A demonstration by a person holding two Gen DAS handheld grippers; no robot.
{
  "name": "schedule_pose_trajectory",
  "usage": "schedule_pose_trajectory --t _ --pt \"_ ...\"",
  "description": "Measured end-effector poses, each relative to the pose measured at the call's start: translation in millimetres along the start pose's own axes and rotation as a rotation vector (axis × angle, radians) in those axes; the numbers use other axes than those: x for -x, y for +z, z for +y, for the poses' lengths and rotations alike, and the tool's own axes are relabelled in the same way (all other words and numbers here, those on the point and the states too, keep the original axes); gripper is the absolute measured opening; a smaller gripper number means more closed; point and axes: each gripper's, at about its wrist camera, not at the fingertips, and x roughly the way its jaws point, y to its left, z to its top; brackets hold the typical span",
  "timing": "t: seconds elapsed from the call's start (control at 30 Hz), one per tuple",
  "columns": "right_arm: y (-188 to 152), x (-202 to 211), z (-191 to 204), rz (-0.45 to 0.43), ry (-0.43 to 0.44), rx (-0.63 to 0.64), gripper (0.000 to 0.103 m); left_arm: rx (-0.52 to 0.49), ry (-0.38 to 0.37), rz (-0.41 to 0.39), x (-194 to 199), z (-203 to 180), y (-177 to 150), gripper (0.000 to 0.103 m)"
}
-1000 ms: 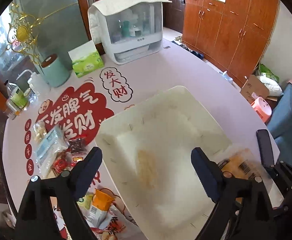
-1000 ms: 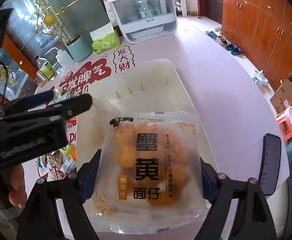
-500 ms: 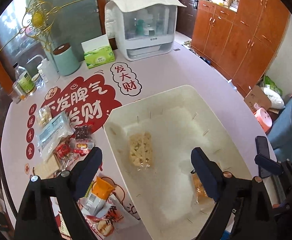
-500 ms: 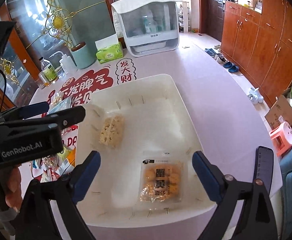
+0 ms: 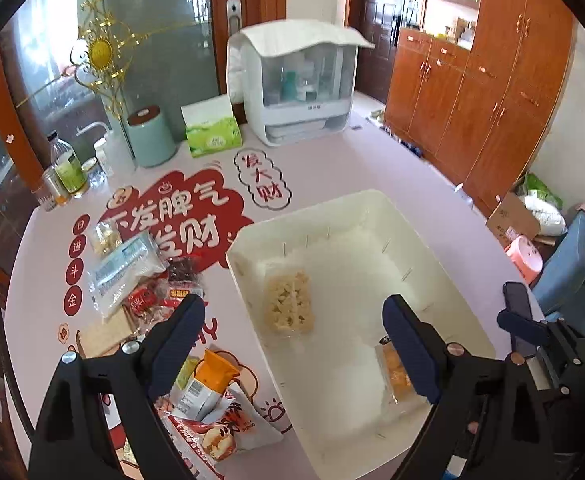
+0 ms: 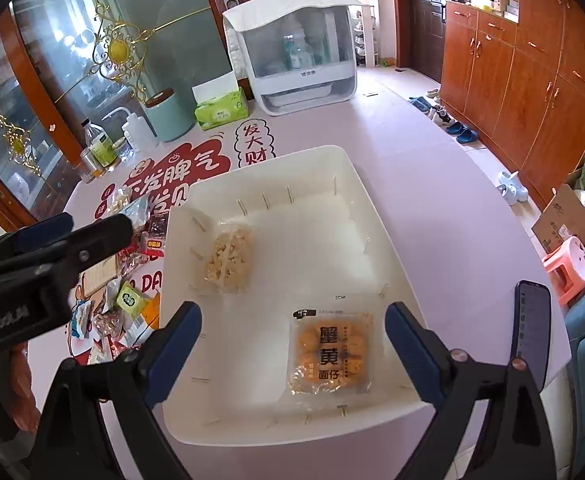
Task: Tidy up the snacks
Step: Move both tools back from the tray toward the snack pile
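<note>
A white bin (image 5: 412,232) (image 6: 356,184) stands on the pink table. In it lie a pale crispy-snack pack (image 5: 288,304) (image 6: 230,256) and an orange snack pack with black Chinese lettering (image 6: 330,354), partly hidden behind my left finger in the left wrist view (image 5: 396,376). Several loose snack packs (image 5: 140,280) (image 6: 128,300) lie left of the bin. My left gripper (image 5: 294,344) is open and empty above the bin's left rim. My right gripper (image 6: 292,350) is open and empty above the bin's near side, over the orange pack. The left gripper also shows in the right wrist view (image 6: 52,244).
At the table's back stand a white dish cabinet (image 5: 296,84), a green tissue box (image 5: 212,132), a teal canister (image 5: 150,136) and bottles (image 5: 68,168). A phone (image 6: 530,328) lies at the table's right edge. Wooden cupboards (image 5: 492,80) line the right wall.
My right gripper opened and let the orange pack drop into the bin, then pulled up and back. My left gripper rose and drew back, showing more of the table.
</note>
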Motion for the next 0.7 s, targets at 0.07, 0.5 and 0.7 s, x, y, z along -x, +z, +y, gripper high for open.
schedule_pose_trajectory --t 0.07,0.5,0.7 --pt "-2 3 1 -0.011 -0.002 -0.004 0.094 0.007 -0.003 -0.02 9 3 -3 0.09" --pt "-11 27 22 -0.109 0.017 -0.001 0.094 0.117 -0.04 -0.004 51 64 -15 0.09" --pt "-12 23 61 -0.06 0.071 0.074 0.094 0.155 0.022 -0.036 81 118 -27 0.09"
